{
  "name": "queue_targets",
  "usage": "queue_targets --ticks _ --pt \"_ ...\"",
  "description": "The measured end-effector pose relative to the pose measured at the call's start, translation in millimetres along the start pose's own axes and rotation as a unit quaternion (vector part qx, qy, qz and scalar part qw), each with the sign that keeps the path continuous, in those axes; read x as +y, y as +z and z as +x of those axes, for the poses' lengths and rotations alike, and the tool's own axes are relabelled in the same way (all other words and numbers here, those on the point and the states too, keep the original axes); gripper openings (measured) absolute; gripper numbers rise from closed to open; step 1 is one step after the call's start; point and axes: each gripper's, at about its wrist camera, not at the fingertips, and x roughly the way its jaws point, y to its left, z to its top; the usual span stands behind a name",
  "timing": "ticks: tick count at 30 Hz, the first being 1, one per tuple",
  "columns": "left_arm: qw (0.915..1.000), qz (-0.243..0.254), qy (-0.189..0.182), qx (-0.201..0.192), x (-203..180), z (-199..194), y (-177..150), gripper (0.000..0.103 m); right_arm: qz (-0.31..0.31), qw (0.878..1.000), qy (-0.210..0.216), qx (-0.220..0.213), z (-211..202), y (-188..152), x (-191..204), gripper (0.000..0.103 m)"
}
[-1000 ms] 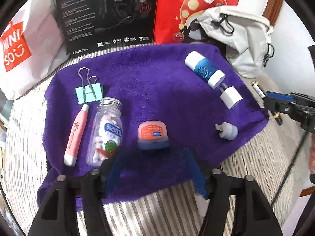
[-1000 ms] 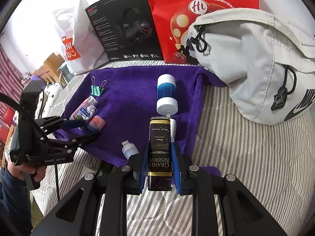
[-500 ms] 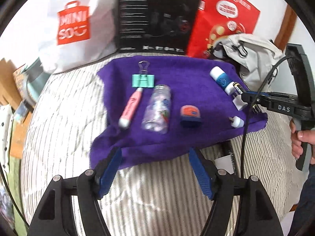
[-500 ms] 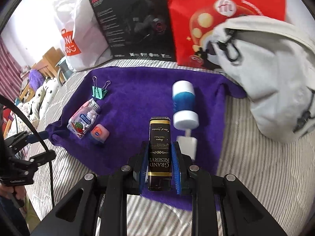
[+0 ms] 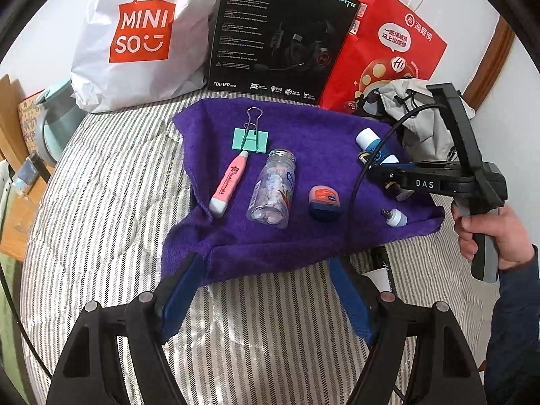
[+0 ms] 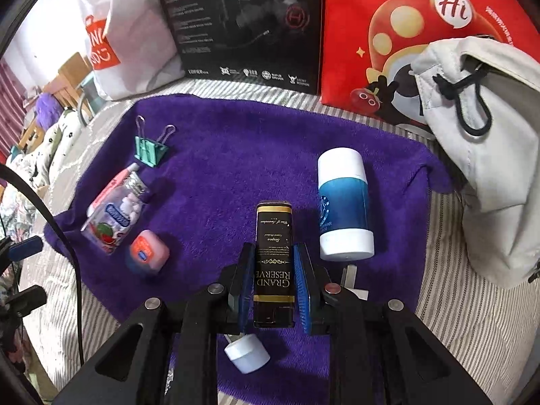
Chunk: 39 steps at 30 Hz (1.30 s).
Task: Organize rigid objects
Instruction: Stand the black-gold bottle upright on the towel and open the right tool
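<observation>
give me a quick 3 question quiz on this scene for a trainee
1. True or false: the left gripper is shut on the clear bottle.
2. What does the right gripper hold?
A. black Grand Reserve box
B. a green clip
C. a pink pen
3. Fill in: the small items lie on a ____ towel.

Key: 1 false; 2 A; 3 purple

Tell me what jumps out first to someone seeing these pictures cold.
The purple towel spread on the striped bed grabs the eye, with small items laid out across it: a teal binder clip, a pink pen, a clear candy bottle. Next comes the black Grand Reserve box clamped in the right gripper over the towel. Behind stand a white Miniso bag and a red paper bag.
</observation>
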Motion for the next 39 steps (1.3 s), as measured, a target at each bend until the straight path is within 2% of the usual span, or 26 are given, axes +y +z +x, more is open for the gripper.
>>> queue_targets --ticks 9,19,22,24,25,28,29,34,39 --pt "0.9999 -0.007 0.007 0.005 7 3 -4 0.076 -0.003 1.000 -0.017 0.018 19 4 -1 0.024" --pt "0.9998 -0.018 0.008 0.004 15 -5 -15 0.078 -0.015 1.000 -0.025 0.010 20 0 2 0.024" --pt "0.9997 -0.023 0.006 0.000 18 -11 -17 0.078 -0.017 0.999 -0.027 0.017 19 -1 4 0.026" --pt "0.9997 -0.022 0.009 -0.002 19 -15 -17 0.078 -0.018 0.999 -0.027 0.023 18 -4 5 0.031" --pt "0.9997 -0.020 0.014 -0.003 18 -16 -17 0.079 -0.020 0.999 -0.026 0.027 17 -6 5 0.033" --pt "0.9969 -0.003 0.078 -0.003 15 -16 -19 0.079 -0.020 0.999 -0.029 0.036 12 -14 6 0.036" --pt "0.9963 0.003 0.086 -0.003 13 -16 -20 0.079 -0.019 0.999 -0.025 0.036 9 -17 6 0.036" --pt "0.9982 -0.005 0.059 0.008 5 -12 -27 0.079 0.003 1.000 -0.010 0.006 -25 -29 2 0.037" --pt "0.9994 0.003 0.031 0.012 -23 -2 -30 0.079 0.007 1.000 -0.013 -0.024 -66 -51 -5 0.044"
